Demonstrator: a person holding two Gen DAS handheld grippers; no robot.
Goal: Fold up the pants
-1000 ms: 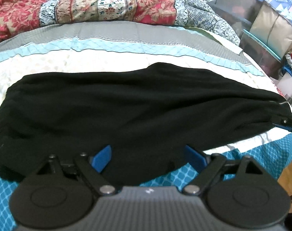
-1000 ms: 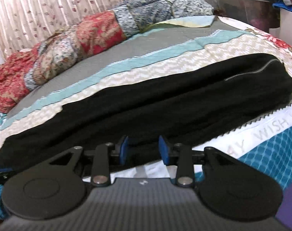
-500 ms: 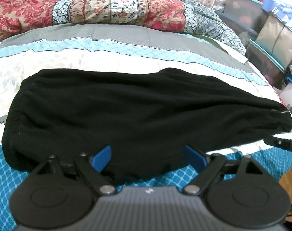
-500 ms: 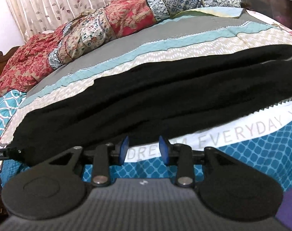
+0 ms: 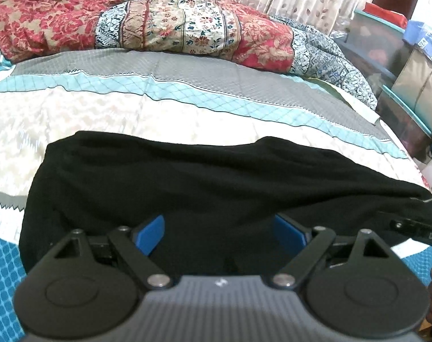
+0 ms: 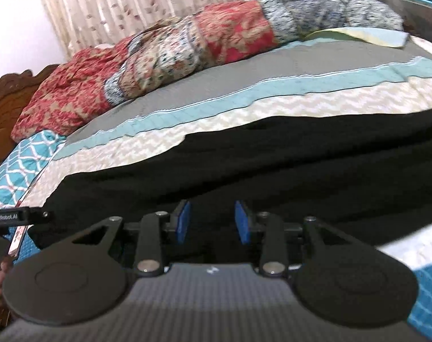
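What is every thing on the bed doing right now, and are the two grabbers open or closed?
black pants: lying flat across the bed, folded lengthwise.
left gripper: wide open over the pants' near edge, holding nothing.
right gripper: partly open, nothing pinched.
patterned quilt: bunched up at the far side.
bedspread: spread out under the pants.

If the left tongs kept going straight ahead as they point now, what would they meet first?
Most likely the black pants: the open left tongs point straight at the near edge, though the remaining gap is hard to judge.
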